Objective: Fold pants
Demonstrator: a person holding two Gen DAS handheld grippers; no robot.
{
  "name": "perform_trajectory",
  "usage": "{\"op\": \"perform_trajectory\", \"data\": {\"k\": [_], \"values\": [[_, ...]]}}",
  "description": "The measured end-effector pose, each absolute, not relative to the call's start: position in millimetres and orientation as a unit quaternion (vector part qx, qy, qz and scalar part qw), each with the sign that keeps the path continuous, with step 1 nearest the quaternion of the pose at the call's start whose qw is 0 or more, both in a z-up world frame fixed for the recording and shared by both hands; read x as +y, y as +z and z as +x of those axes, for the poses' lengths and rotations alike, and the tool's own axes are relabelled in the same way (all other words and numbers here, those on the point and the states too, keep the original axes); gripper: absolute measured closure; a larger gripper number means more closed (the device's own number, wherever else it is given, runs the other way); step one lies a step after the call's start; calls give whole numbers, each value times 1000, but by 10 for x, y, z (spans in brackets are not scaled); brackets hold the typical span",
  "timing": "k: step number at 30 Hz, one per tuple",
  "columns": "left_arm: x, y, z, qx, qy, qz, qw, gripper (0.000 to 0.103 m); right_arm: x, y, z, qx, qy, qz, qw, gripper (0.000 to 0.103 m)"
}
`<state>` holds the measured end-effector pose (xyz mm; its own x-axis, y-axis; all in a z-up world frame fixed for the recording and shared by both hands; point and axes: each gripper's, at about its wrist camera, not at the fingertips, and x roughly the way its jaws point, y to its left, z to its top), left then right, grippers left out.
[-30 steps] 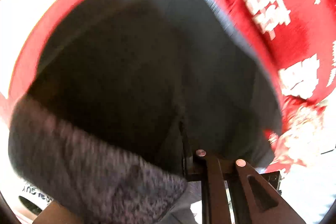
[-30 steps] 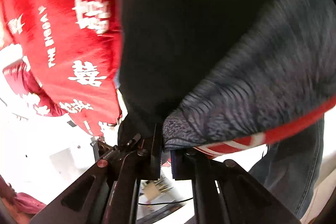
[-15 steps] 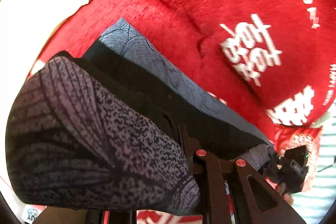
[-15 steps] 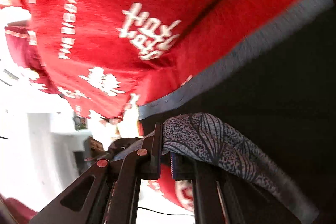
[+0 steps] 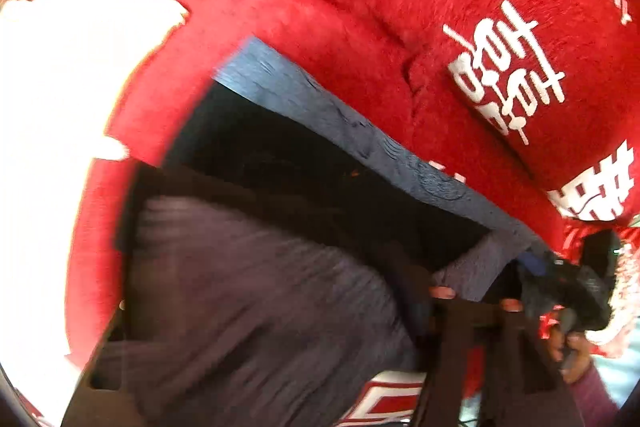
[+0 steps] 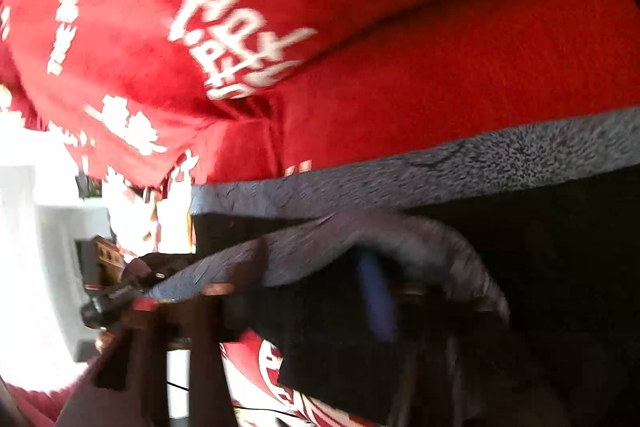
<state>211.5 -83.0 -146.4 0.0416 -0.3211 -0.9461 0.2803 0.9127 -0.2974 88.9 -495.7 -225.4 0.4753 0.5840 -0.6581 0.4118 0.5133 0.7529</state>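
Release is what has just happened: both grippers' jaws have just been opening, and the pants (image 5: 256, 307) now lie doubled over on the red blanket (image 5: 360, 27).

In the left wrist view, the left gripper (image 5: 476, 299) shows its fingers apart. Grey patterned cloth bulges at near left, beside and partly over the left finger. Blur hides whether the pads press on it; I judge they do not. Half a second ago the same cloth was pinched tight at the fingertips. A second ago the dark cloth filled the view, lifted; now the blanket shows across the far side, and a grey band of the lower layer runs along the far edge of the fold.

In the right wrist view, the right gripper (image 6: 312, 291) also has its fingers apart, with a flap of the pants draped across them, slack rather than clamped. Earlier that flap was gripped between closed fingers. The other gripper is visible at near left, held by a hand (image 6: 108, 339).

By my reading this fold is laid down, with the top edge a little short of the far edge below.
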Motion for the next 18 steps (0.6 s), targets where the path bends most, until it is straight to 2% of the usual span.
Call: {"op": "perform_trajectory", "data": {"k": [4,8,13,18], "values": [[-690,-1351,2053,644,-176,5,745,37,-4787,-2005,890,506,74,461,725,45],[-783,-1285,2004,614,-152,36,774,37,-4542,-1951,1033,521,102,422,735,50],[-513,-939,1911,583,-103,1,806,37,-4327,-1883,1113,536,147,368,746,50],[-708,-987,1879,575,-113,80,807,37,-4306,-2072,1249,563,132,335,743,50]]}}
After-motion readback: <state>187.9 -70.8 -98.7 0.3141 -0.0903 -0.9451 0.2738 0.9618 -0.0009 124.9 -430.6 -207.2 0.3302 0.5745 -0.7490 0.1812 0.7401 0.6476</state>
